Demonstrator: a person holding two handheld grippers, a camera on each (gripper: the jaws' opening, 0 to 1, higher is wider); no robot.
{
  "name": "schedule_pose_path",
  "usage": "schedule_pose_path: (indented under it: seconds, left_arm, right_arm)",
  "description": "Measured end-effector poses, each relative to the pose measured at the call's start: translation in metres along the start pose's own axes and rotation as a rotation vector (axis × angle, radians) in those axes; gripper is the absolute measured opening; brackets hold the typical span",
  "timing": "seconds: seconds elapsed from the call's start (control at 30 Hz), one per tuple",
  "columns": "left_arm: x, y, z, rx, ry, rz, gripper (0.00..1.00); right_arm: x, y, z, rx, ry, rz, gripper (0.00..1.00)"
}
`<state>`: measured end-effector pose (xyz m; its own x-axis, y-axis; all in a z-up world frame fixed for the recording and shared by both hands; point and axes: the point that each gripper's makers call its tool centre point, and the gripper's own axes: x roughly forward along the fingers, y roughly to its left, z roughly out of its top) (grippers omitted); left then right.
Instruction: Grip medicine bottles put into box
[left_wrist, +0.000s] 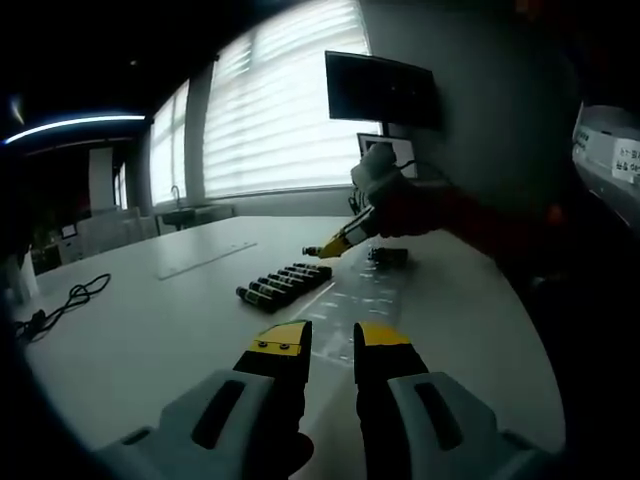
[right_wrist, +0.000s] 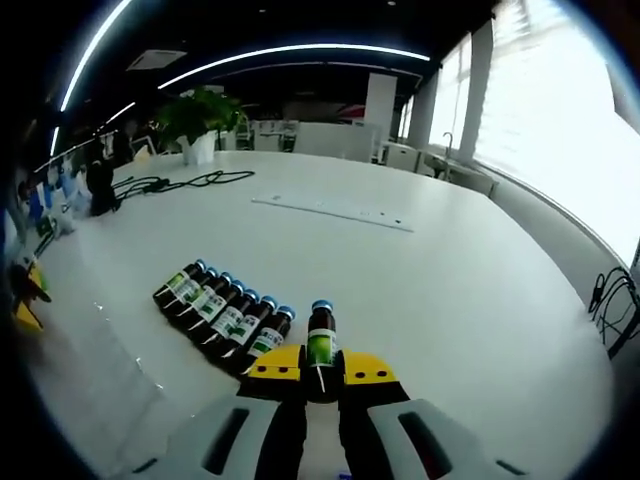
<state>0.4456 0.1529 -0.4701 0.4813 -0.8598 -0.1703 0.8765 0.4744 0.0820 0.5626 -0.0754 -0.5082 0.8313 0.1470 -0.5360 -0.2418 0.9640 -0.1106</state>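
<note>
Several dark medicine bottles (right_wrist: 225, 315) with blue caps and green labels lie side by side in a row on the white table (right_wrist: 420, 290). My right gripper (right_wrist: 320, 368) is shut on one more bottle (right_wrist: 320, 342), held just right of the row's near end. From the left gripper view the same row (left_wrist: 284, 283) lies ahead, and the right gripper (left_wrist: 335, 243), held by a gloved hand (left_wrist: 378, 175), hovers beyond it. My left gripper (left_wrist: 333, 340) stands open with nothing between its fingers, above a clear plastic box (left_wrist: 362, 298).
A flat clear strip (right_wrist: 330, 208) lies farther out on the table, with a potted plant (right_wrist: 195, 115) and cables (right_wrist: 190, 182) behind it. More cable (left_wrist: 60, 305) trails at the table's left edge. A small dark object (left_wrist: 388, 256) sits past the clear box.
</note>
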Motion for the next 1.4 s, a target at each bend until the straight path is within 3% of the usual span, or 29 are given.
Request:
schedule_pose_path:
  seconds: [0.37,0.77,1.4]
  left_arm:
    - [0.000,0.001,-0.002,-0.001,0.005,0.004,0.11]
    - [0.001,0.002,-0.003,-0.001,0.010,0.007,0.11]
    - [0.002,0.001,-0.005,-0.001,0.017,0.005,0.11]
  right_arm:
    - [-0.009,-0.005,0.006,0.031,-0.051,-0.007,0.07]
    - [-0.037,0.000,0.021,0.029,-0.127,-0.008,0.07]
    - [-0.073,0.000,0.012,0.044,-0.177,-0.037,0.07]
